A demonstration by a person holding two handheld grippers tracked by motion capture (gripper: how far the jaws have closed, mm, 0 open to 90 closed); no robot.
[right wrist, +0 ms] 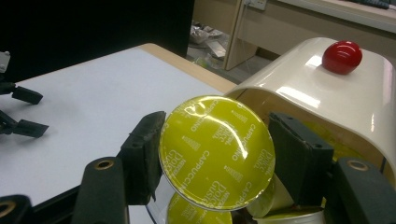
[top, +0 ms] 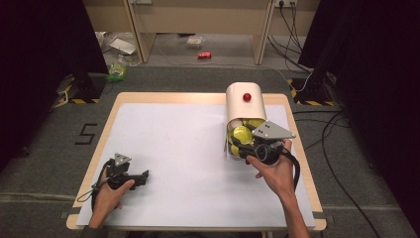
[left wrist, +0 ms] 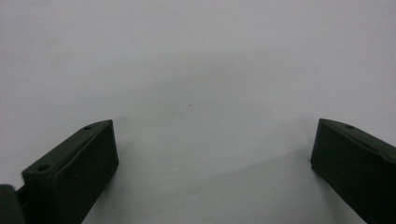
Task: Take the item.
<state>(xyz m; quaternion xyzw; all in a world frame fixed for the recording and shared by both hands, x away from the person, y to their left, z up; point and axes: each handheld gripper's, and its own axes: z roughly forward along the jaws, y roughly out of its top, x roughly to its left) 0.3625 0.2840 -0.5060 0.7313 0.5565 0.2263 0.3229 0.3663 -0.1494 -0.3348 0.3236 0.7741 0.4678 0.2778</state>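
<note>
Right gripper view: right tool point(right wrist: 217, 154) clamps yellow capsule point(right wrist: 217, 151) at dispenser point(right wrist: 327, 88) mouth, left tool point(left wrist: 212, 163) wide, idle; next, likely draw it clear.

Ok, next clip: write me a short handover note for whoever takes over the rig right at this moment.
Right gripper: shut on a yellow coffee capsule, held at the open front of the cream dispenser.
Left gripper: open, holding nothing, resting low on the white table at the near left.
More yellow capsules sit inside the dispenser.
Done: one capsule gripped.
Left: probably lift it clear and set it down; no capsules lie out on the table yet.
</note>
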